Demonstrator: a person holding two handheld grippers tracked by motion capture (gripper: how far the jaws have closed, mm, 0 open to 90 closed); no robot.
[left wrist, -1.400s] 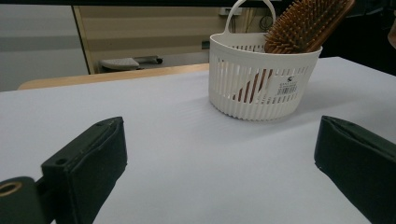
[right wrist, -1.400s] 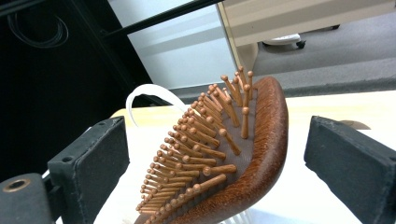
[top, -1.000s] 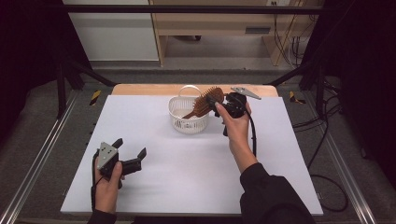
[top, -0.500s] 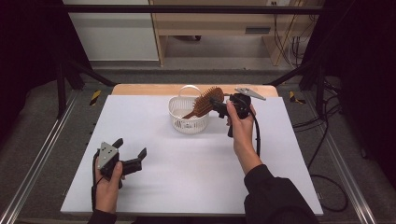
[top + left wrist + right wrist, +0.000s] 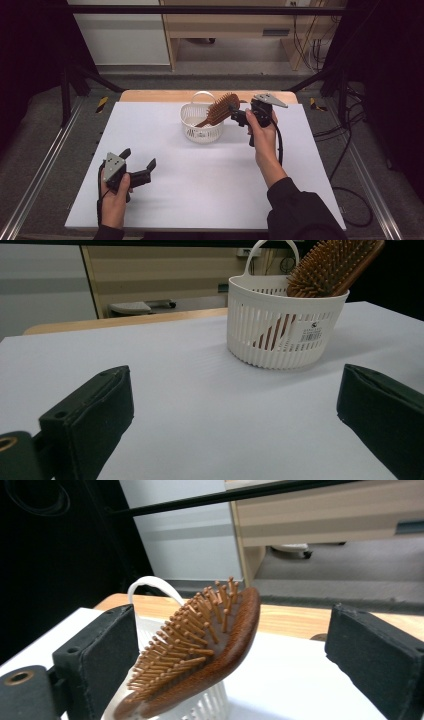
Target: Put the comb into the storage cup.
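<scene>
The wooden hairbrush [image 5: 219, 110] stands handle-down in the white basket [image 5: 200, 127] at the worktop's [image 5: 200, 185] far side. Your right gripper [image 5: 230, 645] (jaws spread) brackets its head, apparently a placing or a pickup; your left gripper [image 5: 137, 169] idles, jaws spread.

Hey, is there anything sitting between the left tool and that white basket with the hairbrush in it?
Nothing visible. In the left gripper view, bare white table runs from the open left tool up to the basket. The hairbrush stands inside the basket, leaning on its rim, and the right tool is open beside the brush head.
</scene>
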